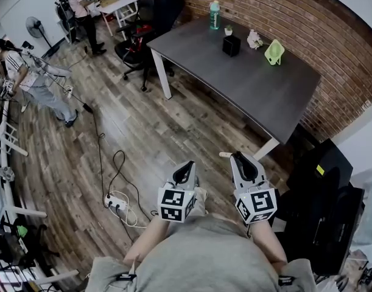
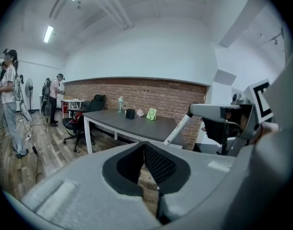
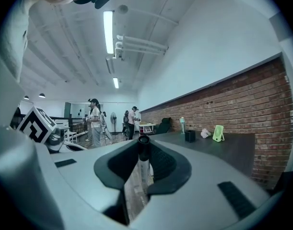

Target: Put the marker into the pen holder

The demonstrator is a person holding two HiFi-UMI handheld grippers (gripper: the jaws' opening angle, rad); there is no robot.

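My right gripper is shut on a white marker whose end pokes out to the left of the jaws. In the right gripper view the marker stands between the pads, dark cap up. The left gripper is shut with nothing in it, its pads meeting. Both are held close to the person's body, well short of the dark grey table. The black pen holder stands on the far part of that table; it is small in both gripper views.
Around the holder stand a green bottle, a small potted plant, a white object and a light green stand. Office chairs sit left of the table. A power strip with cables lies on the floor. Black equipment is at right.
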